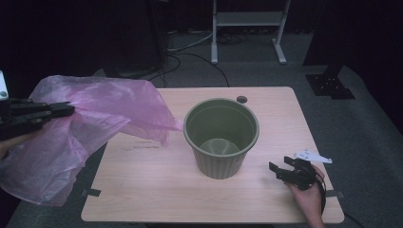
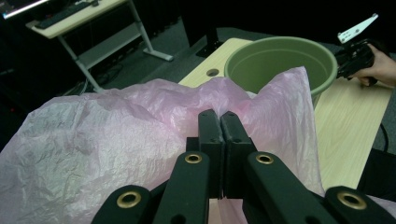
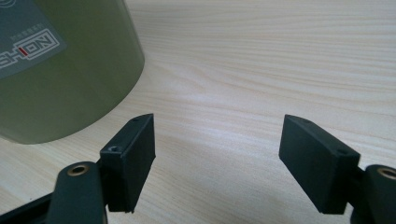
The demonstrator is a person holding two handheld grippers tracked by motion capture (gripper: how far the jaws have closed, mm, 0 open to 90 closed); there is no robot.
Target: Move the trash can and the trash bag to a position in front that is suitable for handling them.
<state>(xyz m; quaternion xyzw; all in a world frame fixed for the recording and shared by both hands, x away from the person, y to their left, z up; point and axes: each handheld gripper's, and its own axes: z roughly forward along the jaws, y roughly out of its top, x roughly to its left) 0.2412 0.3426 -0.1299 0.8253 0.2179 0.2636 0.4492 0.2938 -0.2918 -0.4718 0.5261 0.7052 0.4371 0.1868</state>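
A thin pink plastic bag (image 1: 81, 123) hangs off the table's left side, lifted by my left gripper (image 1: 66, 110), which is shut on its edge. In the left gripper view the jaws meet on the crinkled bag (image 2: 116, 135) at my left gripper (image 2: 220, 116). An empty olive-green bin (image 1: 221, 137) stands upright in the middle of the table, and its rim shows past the bag (image 2: 280, 60). My right gripper (image 1: 280, 166) rests open low over the table to the right of the bin. In the right gripper view my right gripper (image 3: 219, 140) holds nothing, with the bin's wall (image 3: 65, 70) close at the left.
The light wood table (image 1: 157, 190) has a small round hole (image 1: 242, 99) behind the bin. A white desk frame (image 1: 247, 28) and cables lie on the grey floor beyond. A black stand base (image 1: 330, 83) sits at the far right.
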